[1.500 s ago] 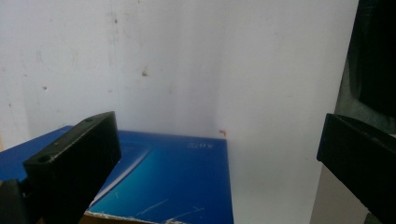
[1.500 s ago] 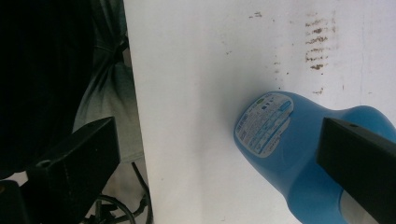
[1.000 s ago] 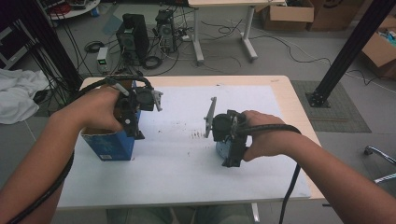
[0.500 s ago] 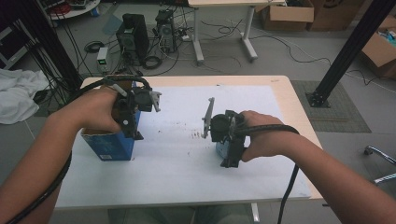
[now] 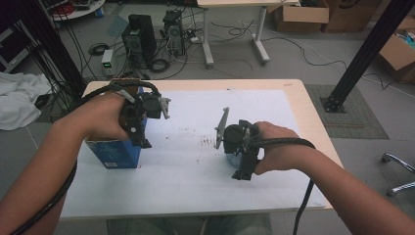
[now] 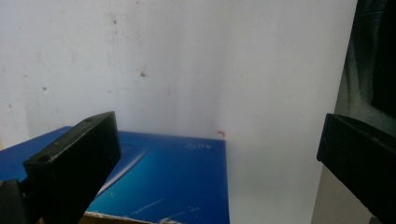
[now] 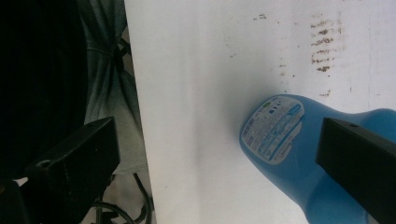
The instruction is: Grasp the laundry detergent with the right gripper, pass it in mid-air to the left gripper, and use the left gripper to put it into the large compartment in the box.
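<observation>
The left gripper [image 5: 142, 120] hovers over the open blue cardboard box [image 5: 113, 152] at the left side of the white-covered wooden tabletop [image 5: 195, 191]; its jaws are spread wide with nothing between them, and the left gripper view looks down past them at the box's blue side [image 6: 173, 182]. The right gripper [image 5: 240, 147] hangs above a light blue plastic bottle with a printed label [image 7: 289, 149] that lies on the white sheet near the tabletop's middle; its jaws are also spread and hold nothing. A patch of dark brown smudges [image 5: 206, 143] marks the sheet between box and bottle. Beyond the far edge stand two black computer towers [image 5: 138, 36], cables and brown cardboard boxes [image 5: 299, 14] on the floor.
</observation>
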A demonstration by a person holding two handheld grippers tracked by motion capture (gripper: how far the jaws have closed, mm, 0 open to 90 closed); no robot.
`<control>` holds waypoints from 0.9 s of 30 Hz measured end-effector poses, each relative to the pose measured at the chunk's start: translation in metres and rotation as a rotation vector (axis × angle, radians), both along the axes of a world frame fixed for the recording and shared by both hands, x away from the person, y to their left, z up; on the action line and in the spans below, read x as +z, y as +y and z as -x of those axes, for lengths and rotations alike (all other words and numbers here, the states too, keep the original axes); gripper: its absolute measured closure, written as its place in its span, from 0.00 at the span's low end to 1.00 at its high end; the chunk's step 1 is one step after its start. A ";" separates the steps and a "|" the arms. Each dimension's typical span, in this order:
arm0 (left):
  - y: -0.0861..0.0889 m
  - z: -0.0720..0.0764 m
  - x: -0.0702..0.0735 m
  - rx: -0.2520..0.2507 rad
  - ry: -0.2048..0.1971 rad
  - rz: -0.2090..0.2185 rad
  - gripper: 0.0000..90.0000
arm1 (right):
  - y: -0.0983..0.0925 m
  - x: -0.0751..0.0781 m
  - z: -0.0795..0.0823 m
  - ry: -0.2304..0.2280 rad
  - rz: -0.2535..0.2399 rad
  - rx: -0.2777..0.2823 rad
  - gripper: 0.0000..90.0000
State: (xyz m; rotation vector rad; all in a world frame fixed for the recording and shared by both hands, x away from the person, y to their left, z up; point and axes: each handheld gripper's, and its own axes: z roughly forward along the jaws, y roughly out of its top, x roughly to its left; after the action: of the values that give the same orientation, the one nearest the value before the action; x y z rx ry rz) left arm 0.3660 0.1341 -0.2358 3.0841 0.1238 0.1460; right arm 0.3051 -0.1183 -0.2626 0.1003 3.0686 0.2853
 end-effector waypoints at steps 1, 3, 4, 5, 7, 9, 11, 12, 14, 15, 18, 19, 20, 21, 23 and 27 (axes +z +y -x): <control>0.000 0.000 0.000 -0.002 0.001 -0.005 0.00 | 0.000 0.000 0.000 0.000 0.000 0.000 0.00; -0.001 0.000 0.000 -0.002 0.002 -0.002 0.00 | -0.006 0.000 0.001 -0.005 -0.063 -0.011 0.00; -0.001 0.000 -0.001 0.000 -0.001 0.003 0.00 | -0.008 0.001 0.001 -0.001 -0.096 -0.015 0.00; -0.002 0.000 0.000 -0.002 0.001 -0.004 0.00 | -0.008 0.001 0.001 -0.001 -0.096 -0.015 0.00; -0.003 0.000 0.000 -0.007 -0.002 0.004 0.00 | -0.013 0.002 0.003 -0.004 -0.169 -0.031 0.00; -0.004 0.000 0.001 -0.007 -0.004 0.002 0.00 | -0.018 0.003 0.006 -0.025 -0.237 -0.039 0.00; -0.005 -0.001 0.002 -0.010 -0.004 0.002 0.00 | -0.026 0.002 0.009 -0.049 -0.316 -0.057 0.00; -0.007 -0.001 0.003 -0.013 -0.006 0.005 0.00 | -0.034 0.000 0.014 -0.066 -0.391 -0.087 0.00; -0.008 -0.001 0.004 -0.017 -0.009 0.007 0.00 | -0.043 -0.005 0.019 -0.074 -0.465 -0.115 0.00; -0.008 -0.001 0.004 -0.017 -0.009 0.007 0.00 | -0.048 -0.007 0.022 -0.070 -0.506 -0.133 0.00; -0.009 -0.001 0.005 -0.020 -0.011 0.007 0.00 | -0.058 -0.012 0.028 -0.067 -0.567 -0.161 0.00; -0.010 -0.001 0.005 -0.022 -0.011 0.008 0.00 | -0.067 -0.018 0.034 -0.073 -0.596 -0.187 0.00; -0.010 -0.001 0.004 -0.024 -0.014 0.011 0.00 | -0.072 -0.020 0.037 -0.073 -0.610 -0.198 0.00; -0.010 0.000 0.004 -0.022 -0.013 0.011 0.00 | -0.072 -0.020 0.037 -0.073 -0.610 -0.198 0.00; -0.010 0.000 0.004 -0.025 -0.012 0.009 0.00 | -0.083 -0.026 0.042 -0.068 -0.635 -0.224 0.00; -0.010 -0.001 0.004 -0.026 -0.011 0.009 0.00 | -0.110 -0.037 0.053 -0.079 -0.655 -0.307 0.00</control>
State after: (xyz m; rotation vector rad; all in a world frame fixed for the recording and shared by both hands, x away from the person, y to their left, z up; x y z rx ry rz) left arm 0.3666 0.1242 -0.2320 3.0738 0.0837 0.1613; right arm 0.2519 -0.2279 -0.2998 0.5583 2.6916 1.2099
